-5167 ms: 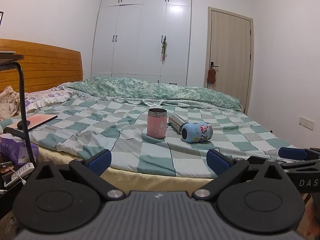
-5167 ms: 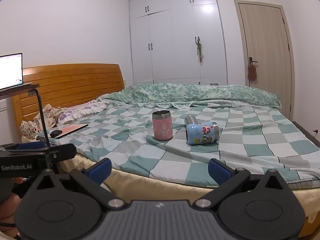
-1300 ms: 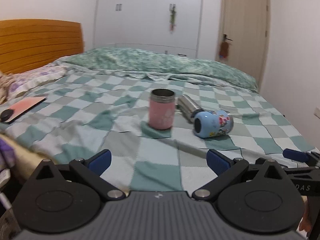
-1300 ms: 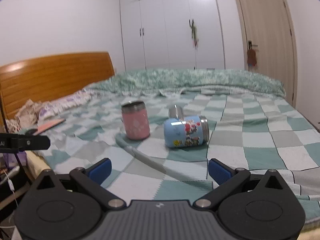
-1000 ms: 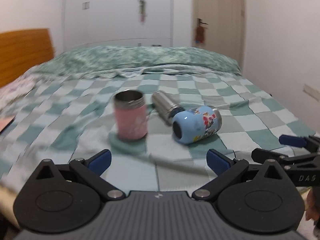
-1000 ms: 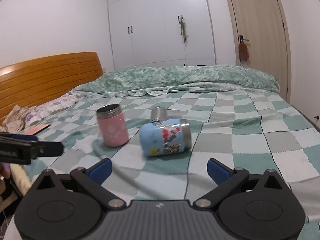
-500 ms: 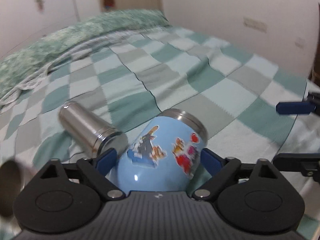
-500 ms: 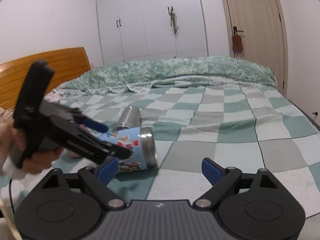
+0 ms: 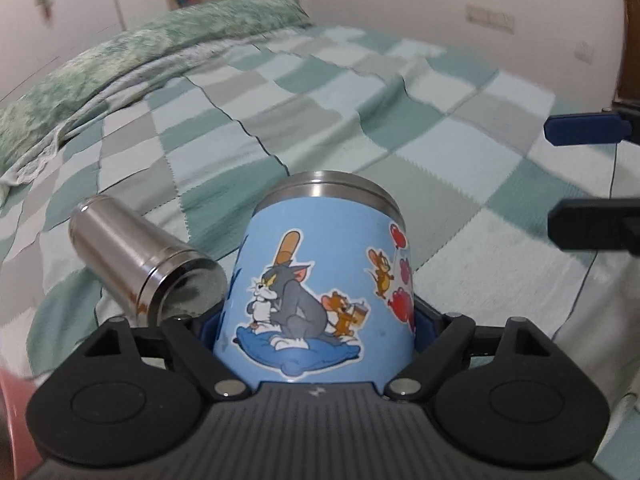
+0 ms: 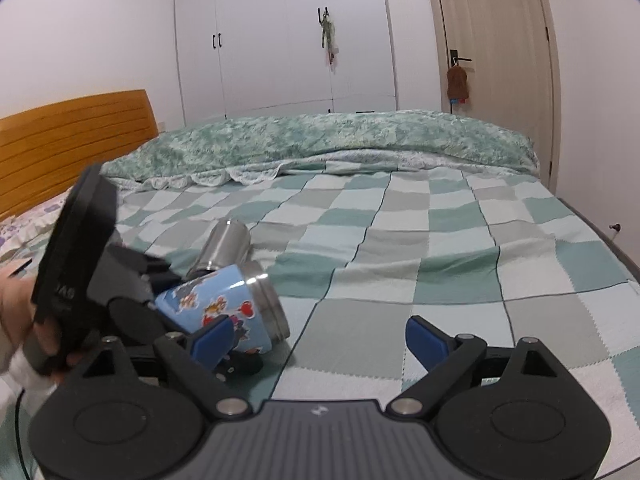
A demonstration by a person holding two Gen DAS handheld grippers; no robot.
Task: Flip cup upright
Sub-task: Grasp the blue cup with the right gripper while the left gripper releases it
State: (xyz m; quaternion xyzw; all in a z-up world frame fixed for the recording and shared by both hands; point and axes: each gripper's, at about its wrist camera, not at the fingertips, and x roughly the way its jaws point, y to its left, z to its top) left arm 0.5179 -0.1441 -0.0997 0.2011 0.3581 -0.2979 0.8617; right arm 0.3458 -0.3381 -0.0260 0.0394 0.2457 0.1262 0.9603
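On the green-and-grey checked bedspread (image 10: 420, 248), out in the middle of the bed, the action sits low and close. Room first: a bank of white wardrobes (image 10: 280, 40) along the far wall, a beige door (image 10: 492, 60) at the right with something brown hanging from its handle, an orange wooden headboard (image 10: 72, 140) at the left, and a rumpled green floral quilt (image 10: 320, 140) bunched along the bed's far edge.

The blue cartoon-print cup (image 9: 320, 280) lies tilted on its side, steel rim end pointing away from the left gripper (image 9: 316, 320), whose blue pads are pressed to either side of the cup's base end. It has the cup clamped. Just beside it, touching or nearly so, a bare steel cup (image 9: 140, 264) lies on its side, crowding the left finger. A pink blur sits at the bottom-left corner of the left view.

The right gripper (image 10: 316, 338) hovers near the bed's near edge, jaws spread wide with nothing between them, just beside the blue cup.
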